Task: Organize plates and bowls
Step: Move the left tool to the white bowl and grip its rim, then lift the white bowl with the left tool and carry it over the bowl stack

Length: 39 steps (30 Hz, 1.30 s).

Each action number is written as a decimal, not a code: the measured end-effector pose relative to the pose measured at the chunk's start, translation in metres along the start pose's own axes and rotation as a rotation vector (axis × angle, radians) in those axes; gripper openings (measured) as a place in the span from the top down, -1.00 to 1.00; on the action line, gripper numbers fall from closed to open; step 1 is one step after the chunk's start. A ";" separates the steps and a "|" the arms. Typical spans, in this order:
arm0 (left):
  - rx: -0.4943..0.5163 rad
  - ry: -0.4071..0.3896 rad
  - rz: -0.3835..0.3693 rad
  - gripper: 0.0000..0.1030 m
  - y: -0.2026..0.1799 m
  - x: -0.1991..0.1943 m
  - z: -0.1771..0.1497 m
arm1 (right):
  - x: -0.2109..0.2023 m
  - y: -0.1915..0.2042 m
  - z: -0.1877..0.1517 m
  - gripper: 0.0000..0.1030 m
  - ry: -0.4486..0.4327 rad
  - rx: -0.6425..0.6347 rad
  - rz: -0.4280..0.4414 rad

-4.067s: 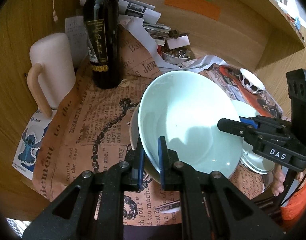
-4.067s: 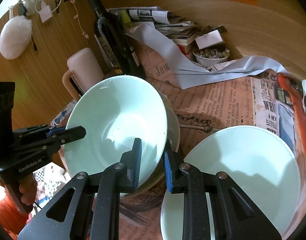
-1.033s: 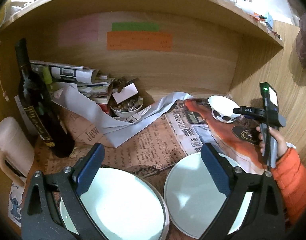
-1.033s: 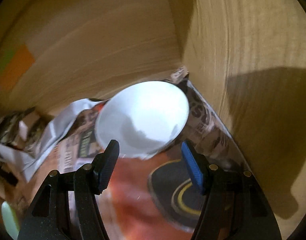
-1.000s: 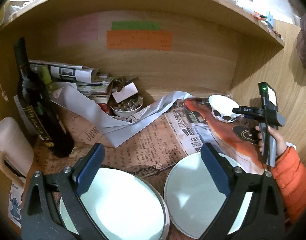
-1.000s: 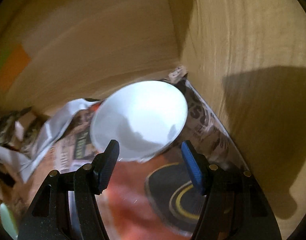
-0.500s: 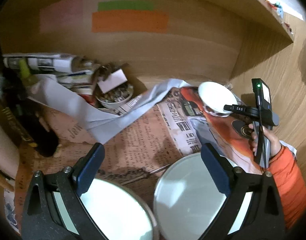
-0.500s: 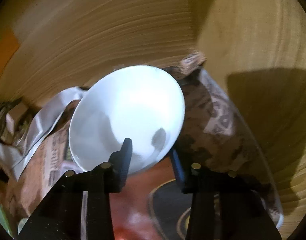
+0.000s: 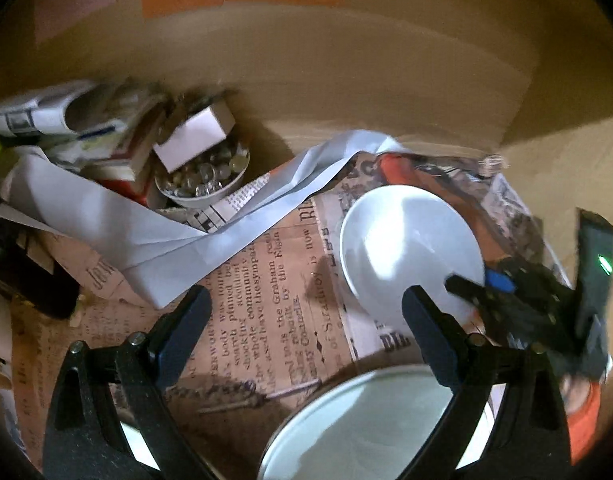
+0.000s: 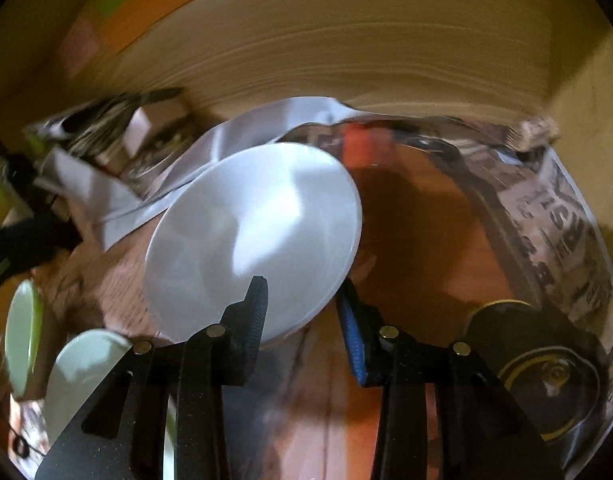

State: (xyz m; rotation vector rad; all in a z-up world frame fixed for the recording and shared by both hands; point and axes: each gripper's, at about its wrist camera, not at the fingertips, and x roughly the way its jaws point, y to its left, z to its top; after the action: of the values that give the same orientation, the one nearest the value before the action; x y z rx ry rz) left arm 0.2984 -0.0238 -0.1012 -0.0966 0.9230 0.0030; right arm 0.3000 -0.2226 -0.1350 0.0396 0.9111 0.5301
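Observation:
A small white bowl (image 10: 250,232) hangs tilted over the newspaper, its near rim pinched by my right gripper (image 10: 302,296), which is shut on it. The left wrist view has the same white bowl (image 9: 406,240) at right of centre, with the right gripper (image 9: 482,284) gripping its lower right edge. My left gripper (image 9: 302,312) stands wide open above the newspaper, holding nothing. Below it lies a pale green plate (image 9: 366,420). In the right wrist view, the pale green plate (image 10: 82,364) and a green bowl (image 10: 22,332) sit at the lower left.
A dish of glass beads (image 9: 202,176) and a pile of papers and books (image 9: 86,132) crowd the back left. A grey paper strip (image 9: 226,220) crosses the newspaper (image 9: 258,312). A dark bottle (image 9: 26,280) stands at left. Wooden walls close the back and right. An orange sleeve (image 9: 582,412) shows at right.
The right gripper closed on the white bowl's rim, tipped it up and carried it leftward. The left gripper moved forward and tipped down over the newspaper, still open.

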 end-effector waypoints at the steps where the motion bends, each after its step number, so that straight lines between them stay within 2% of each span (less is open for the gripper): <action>1: -0.016 0.014 0.002 -0.84 0.001 0.007 0.002 | -0.002 0.003 -0.002 0.32 -0.001 -0.014 -0.006; 4: -0.041 0.072 0.010 -0.52 0.002 0.027 0.007 | 0.000 0.007 0.001 0.31 -0.009 -0.029 -0.034; 9: -0.038 0.120 0.002 -0.33 -0.004 0.043 0.012 | 0.005 0.002 0.005 0.28 -0.035 0.023 -0.003; 12: -0.022 0.149 0.012 -0.24 -0.010 0.051 0.017 | 0.000 -0.008 0.004 0.06 -0.062 0.070 -0.009; 16: 0.015 0.173 0.026 0.12 -0.020 0.061 0.023 | -0.002 -0.021 0.006 0.02 -0.084 0.133 0.003; 18: 0.030 0.175 0.029 0.19 -0.025 0.065 0.024 | 0.003 -0.026 0.008 0.02 -0.080 0.162 -0.003; 20: 0.037 0.184 0.026 0.40 -0.029 0.071 0.025 | 0.009 -0.034 0.008 0.06 -0.061 0.201 0.014; 25: 0.013 0.245 -0.029 0.73 -0.030 0.085 0.023 | 0.013 -0.043 0.008 0.34 -0.043 0.253 0.106; 30: 0.022 0.243 -0.034 0.78 -0.034 0.085 0.023 | 0.011 -0.028 0.009 0.71 -0.058 0.198 0.111; 32: 0.017 0.248 -0.035 0.79 -0.034 0.085 0.022 | 0.011 -0.021 0.009 0.72 -0.066 0.175 0.078; 35: 0.008 0.251 -0.034 0.79 -0.033 0.082 0.022 | 0.009 -0.022 0.008 0.71 -0.071 0.185 0.084; 39: 0.043 0.212 -0.016 0.78 -0.039 0.068 0.018 | 0.000 -0.016 0.008 0.71 -0.089 0.161 0.067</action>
State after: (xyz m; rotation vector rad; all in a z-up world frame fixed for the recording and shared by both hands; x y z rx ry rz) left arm 0.3552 -0.0633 -0.1416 -0.0651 1.1335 -0.0430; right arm 0.3130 -0.2349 -0.1343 0.2391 0.8659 0.5123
